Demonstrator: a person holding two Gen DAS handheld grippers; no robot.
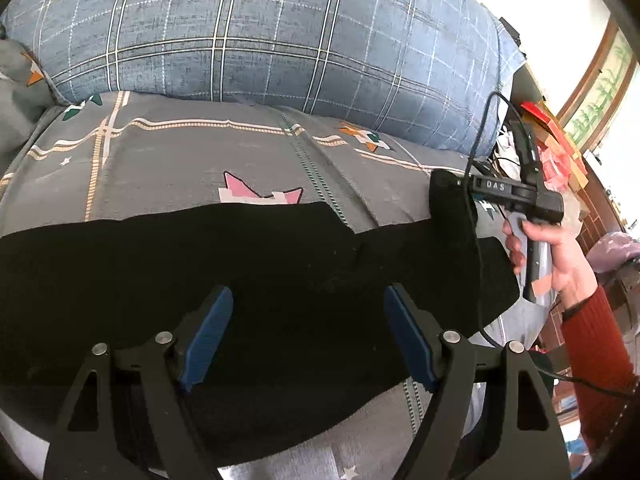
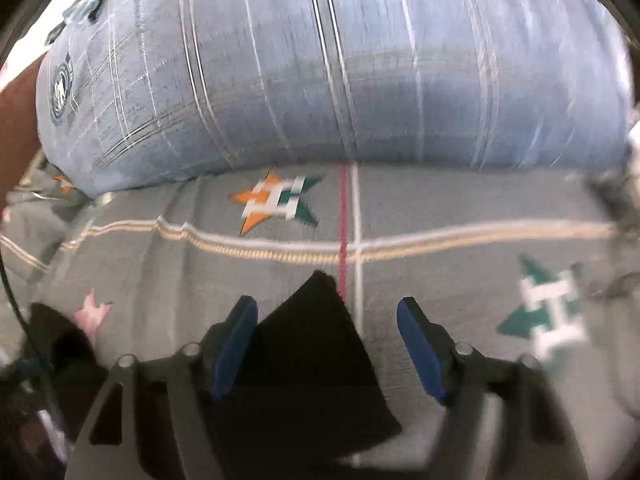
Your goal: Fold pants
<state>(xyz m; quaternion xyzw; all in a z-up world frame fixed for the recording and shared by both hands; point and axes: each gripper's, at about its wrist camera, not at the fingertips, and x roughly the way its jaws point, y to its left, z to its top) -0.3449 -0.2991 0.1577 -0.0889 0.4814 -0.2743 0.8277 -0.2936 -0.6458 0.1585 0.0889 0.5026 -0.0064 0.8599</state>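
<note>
The black pants [image 1: 280, 260] lie spread sideways across the grey patterned bedsheet [image 1: 180, 160]. My left gripper [image 1: 309, 292] hovers over their middle with its blue pads wide apart and nothing between them. At the right end a fold of the pants [image 1: 456, 216] stands up against the front of the right gripper's body [image 1: 520, 194], which a hand [image 1: 556, 248] in a red sleeve holds. In the right wrist view, a pointed corner of the pants [image 2: 316, 360] lies between the spread jaws of my right gripper [image 2: 328, 303], and the pads do not press on it. This view is blurred.
A large blue plaid pillow [image 1: 280, 40] fills the back of the bed behind the pants. Grey sheet with star prints [image 2: 276, 204] lies beyond the pants. A cluttered shelf with red items [image 1: 556, 140] stands to the right of the bed, and a black cable [image 1: 480, 132] runs from the right gripper.
</note>
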